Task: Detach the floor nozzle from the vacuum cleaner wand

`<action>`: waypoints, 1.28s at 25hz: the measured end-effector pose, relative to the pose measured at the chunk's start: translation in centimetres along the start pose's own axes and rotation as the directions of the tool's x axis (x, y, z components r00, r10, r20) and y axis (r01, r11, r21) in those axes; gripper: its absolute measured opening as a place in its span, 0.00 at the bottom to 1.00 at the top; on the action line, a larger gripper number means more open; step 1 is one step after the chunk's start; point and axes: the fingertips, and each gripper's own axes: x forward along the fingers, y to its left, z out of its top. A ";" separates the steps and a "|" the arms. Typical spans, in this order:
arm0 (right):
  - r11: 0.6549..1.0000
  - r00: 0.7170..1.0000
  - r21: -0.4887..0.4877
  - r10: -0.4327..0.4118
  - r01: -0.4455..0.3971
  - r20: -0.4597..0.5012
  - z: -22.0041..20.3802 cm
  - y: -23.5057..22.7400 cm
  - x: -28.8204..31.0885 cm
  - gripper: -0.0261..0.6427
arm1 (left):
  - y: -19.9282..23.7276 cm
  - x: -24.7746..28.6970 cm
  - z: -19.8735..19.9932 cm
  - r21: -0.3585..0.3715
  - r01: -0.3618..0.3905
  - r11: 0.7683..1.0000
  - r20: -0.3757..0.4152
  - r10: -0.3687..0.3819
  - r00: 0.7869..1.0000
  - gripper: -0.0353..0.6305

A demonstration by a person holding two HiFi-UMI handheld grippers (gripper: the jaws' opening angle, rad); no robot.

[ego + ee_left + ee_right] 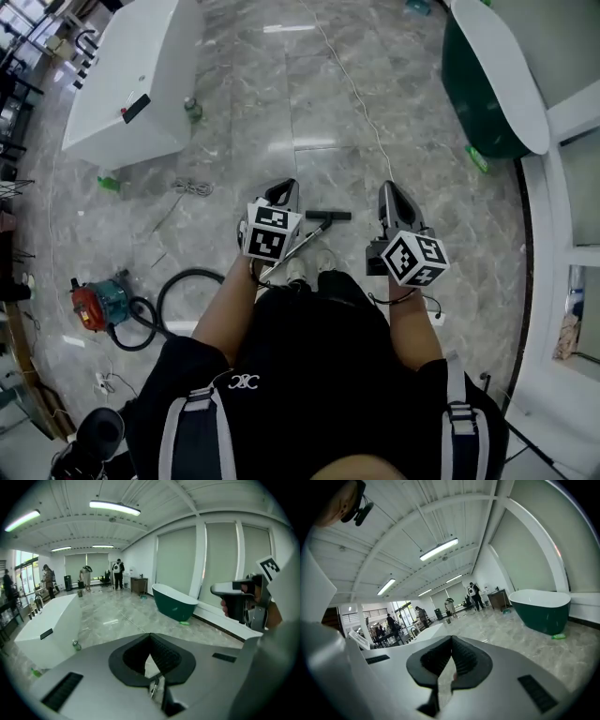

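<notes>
— Black floor nozzle (328, 216): where is it lying?

— On the grey marble floor (319, 112), just ahead of my shoes. From the head view it shows between my two claws. Its silver wand (292, 248) is joined to it and slants back toward my left foot.

— And the claws themselves?

— My left gripper (286, 189) is clenched, ribbed pads meeting at the tips with nothing caught in them. My right gripper (388, 192) is pinched together too, and empty. Both hang above the floor, clear of nozzle and wand.

— The rest of the machine?

— The red and teal canister (98, 305) sits well off to my left, and its black hose (183, 281) curls in a loop across the floor between the canister and me.

— What stands around you?

— A white bathtub (131, 75) far ahead on the left has a small bottle (192, 110) beside its corner. A dark green bathtub (487, 84) stands ahead on the right. A few people (117, 571) stand at the far end of the hall.
</notes>
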 end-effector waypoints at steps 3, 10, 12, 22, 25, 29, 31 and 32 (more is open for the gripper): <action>0.999 0.998 0.030 0.033 -0.032 -0.050 -0.9 -2.0 1.7 0.06 | -1.1 2.7 -2.7 0.014 0.020 1.000 -0.078 -0.019 0.997 0.06; 0.986 0.962 -0.134 0.059 -0.097 -0.266 -9.9 -6.1 7.1 0.06 | -1.0 10.9 -15.2 -0.082 0.005 0.997 -0.221 -0.023 0.975 0.07; 0.972 0.941 -0.188 0.071 -0.139 -0.331 -13.3 -7.2 7.8 0.06 | -1.3 13.8 -20.5 -0.090 0.005 0.996 -0.296 -0.031 0.955 0.08; 0.989 0.824 0.040 0.140 -0.141 -0.549 -36.7 -15.6 12.9 0.06 | -2.8 30.4 -53.7 -0.011 0.158 0.987 -0.671 -0.124 0.731 0.40; 0.980 0.789 0.100 0.197 -0.171 -0.582 -43.0 -17.7 14.6 0.06 | -1.9 35.2 -61.4 0.028 0.121 0.992 -0.706 -0.066 0.705 0.40; 0.976 0.768 0.101 0.215 -0.195 -0.603 -49.9 -21.7 16.0 0.06 | -2.4 39.5 -70.4 0.053 0.118 0.992 -0.740 -0.041 0.671 0.40; 0.978 0.769 0.095 0.205 -0.186 -0.606 -52.4 -23.8 16.9 0.06 | -3.2 41.2 -74.3 0.056 0.128 0.990 -0.750 -0.043 0.660 0.40; 0.979 0.771 0.097 0.200 -0.178 -0.604 -53.6 -24.8 17.5 0.06 | -3.3 42.0 -76.1 0.063 0.126 0.990 -0.756 -0.035 0.653 0.40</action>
